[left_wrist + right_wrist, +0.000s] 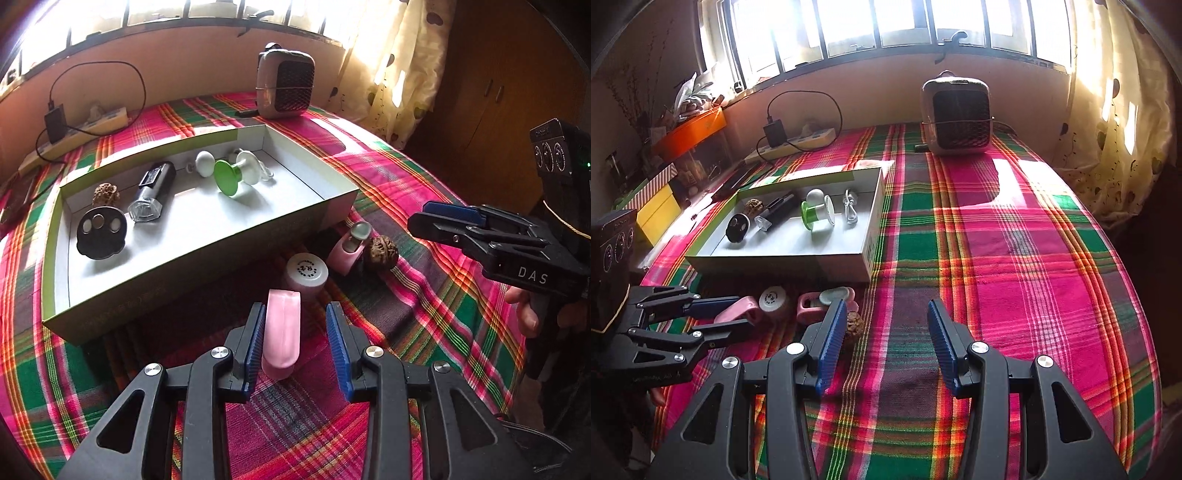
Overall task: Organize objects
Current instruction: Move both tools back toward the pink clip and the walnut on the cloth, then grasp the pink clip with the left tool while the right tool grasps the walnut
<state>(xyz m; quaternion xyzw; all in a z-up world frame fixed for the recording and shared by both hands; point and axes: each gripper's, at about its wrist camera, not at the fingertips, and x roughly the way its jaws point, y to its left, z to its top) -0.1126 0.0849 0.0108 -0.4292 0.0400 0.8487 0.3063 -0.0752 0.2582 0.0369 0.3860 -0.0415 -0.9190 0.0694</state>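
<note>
My left gripper (295, 314) is open with a pink oblong case (282, 332) lying between its fingers, close to the left pad; it shows in the right wrist view (737, 310) too. Just beyond lie a white round jar (306, 275), a pink holder with a grey cap (351, 245) and a walnut (380, 251). The shallow white box (332, 205) holds a black disc (101, 232), a dark bottle (153, 190), a walnut (106, 194) and a green and white spool (232, 177). My right gripper (886, 314) is open and empty over the plaid cloth.
A small grey heater (286, 79) stands at the far edge of the table. A power strip with a charger (70, 129) lies at the back left. Coloured boxes (661, 206) sit off the table's left side. A curtain (1115, 122) hangs at the right.
</note>
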